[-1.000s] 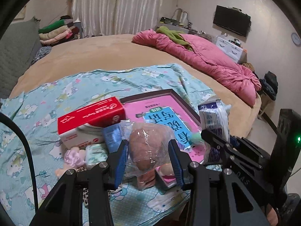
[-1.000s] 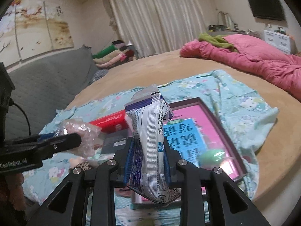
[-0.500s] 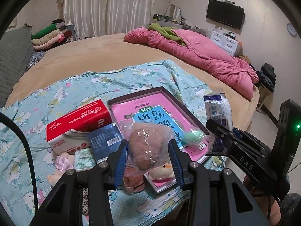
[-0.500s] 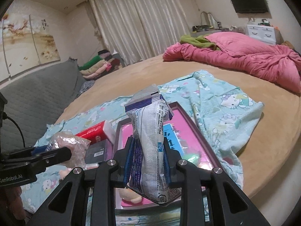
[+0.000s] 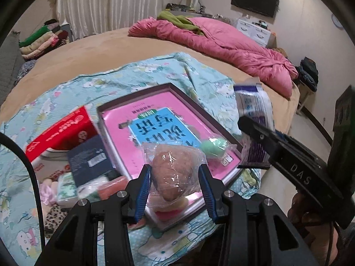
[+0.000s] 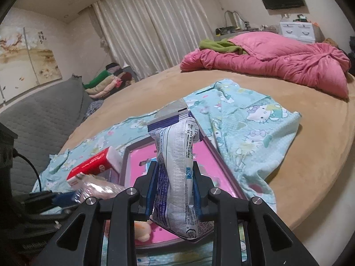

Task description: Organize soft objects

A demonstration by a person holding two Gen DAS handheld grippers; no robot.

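We hold two things above a pink tray (image 5: 115, 119) that sits in the middle of both frames on a cartoon-print cloth (image 5: 195, 75) spread over a tan bed.

In the left wrist view, the left gripper (image 5: 175, 186) fills the bottom centre, its blue pads clamped on a brown soft toy in a clear bag (image 5: 172, 173). The bag hangs over the tray's near edge, in the lower middle of the frame. A green soft ball (image 5: 214, 146) lies in the tray just right of it. Left of the tray sit a red tissue box (image 5: 60, 133) and a dark blue packet (image 5: 91, 161).

In the right wrist view, the right gripper (image 6: 174, 190) at bottom centre is closed on a white and purple wipes pack (image 6: 177, 161), held upright over the tray (image 6: 221, 161), which it partly hides. In the left wrist view the same pack (image 5: 253, 110) shows at the right edge of the frame.

To do this step well, we judge it best to lower each item until it rests on the tray floor before letting go. The plastic bag looks slippery, so a drop from height could let it slide off the low rim. We would place the bagged toy in bare pink space clear of the green ball, and keep the two grippers apart so they do not collide. The tall wipes pack may tip, so laying it flat seems safer.
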